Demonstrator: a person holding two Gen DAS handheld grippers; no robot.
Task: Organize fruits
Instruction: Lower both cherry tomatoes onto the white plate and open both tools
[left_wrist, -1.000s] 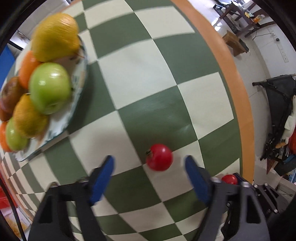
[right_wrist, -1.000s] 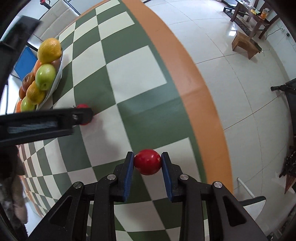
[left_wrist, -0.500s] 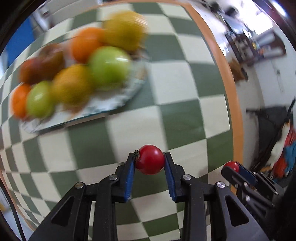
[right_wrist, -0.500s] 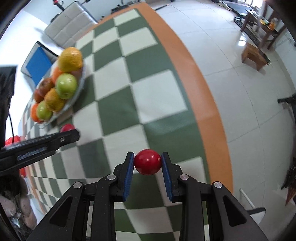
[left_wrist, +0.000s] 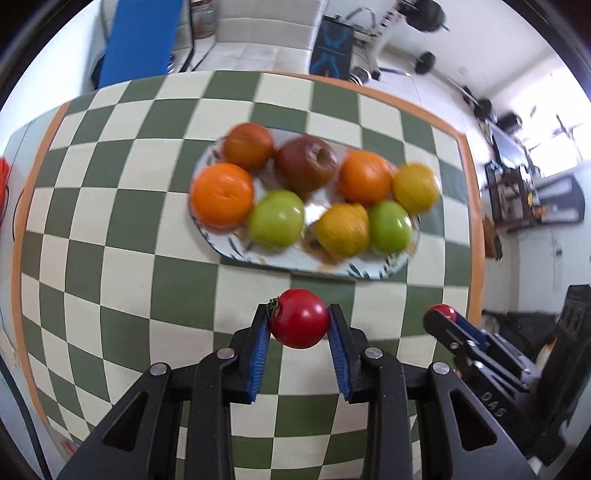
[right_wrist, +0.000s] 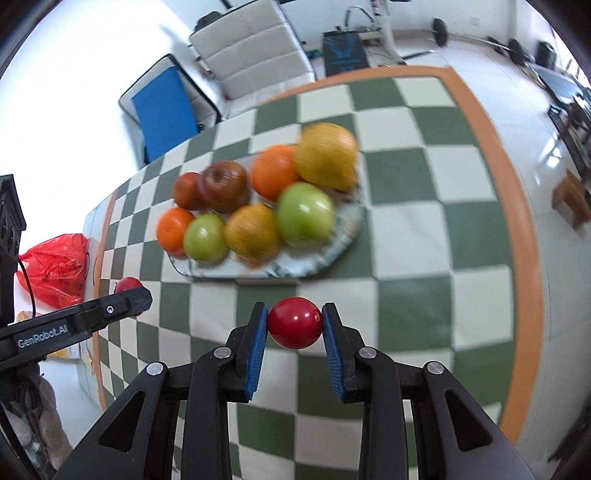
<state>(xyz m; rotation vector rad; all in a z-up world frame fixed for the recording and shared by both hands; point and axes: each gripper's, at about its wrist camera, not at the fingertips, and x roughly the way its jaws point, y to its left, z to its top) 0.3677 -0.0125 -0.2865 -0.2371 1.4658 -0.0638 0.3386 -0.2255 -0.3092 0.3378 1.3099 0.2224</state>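
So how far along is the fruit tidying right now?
Eight fruits already sit on the oval plate. In hand: the left gripper is clamped on a red tomato, and the right gripper on a red round fruit, both near the plate. Left: setting both down on it.

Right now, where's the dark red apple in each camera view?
Left wrist view: the dark red apple is at upper centre, in the plate's back row.
Right wrist view: the same apple is at upper left of centre, in the back row.
Shared landmark: the plate of fruit on the green checked tablecloth.
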